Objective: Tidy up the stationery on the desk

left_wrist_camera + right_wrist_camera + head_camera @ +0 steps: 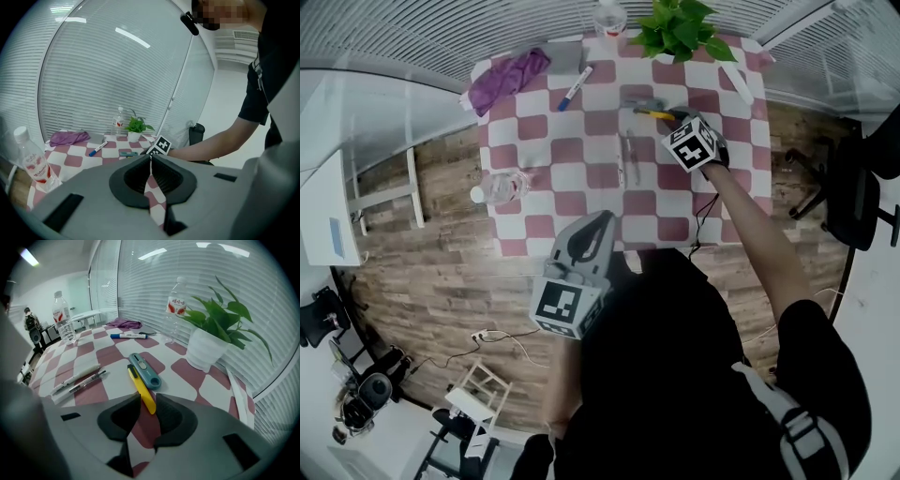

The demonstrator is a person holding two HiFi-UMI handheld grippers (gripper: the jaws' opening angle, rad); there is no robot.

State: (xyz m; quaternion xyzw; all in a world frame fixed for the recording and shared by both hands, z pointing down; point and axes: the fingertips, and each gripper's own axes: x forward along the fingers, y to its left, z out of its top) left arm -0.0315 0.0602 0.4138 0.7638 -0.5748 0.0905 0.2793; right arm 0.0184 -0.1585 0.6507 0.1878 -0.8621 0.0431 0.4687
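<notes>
At upper centre of the head view, a checked tablecloth covers the desk, which stands on a wood floor. The right gripper has its jaws apart, straddling 1 end of the yellow cutter. The left gripper is closed and empty. The plant is cut off by the top edge.

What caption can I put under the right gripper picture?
Open jaws straddle one end of the yellow cutter, beside the blue cutter.

Cut off and covered:
The clear plastic water bottle is cropped by the head view's top edge; the slim yellow utility knife loses one end beneath the right gripper.
</notes>
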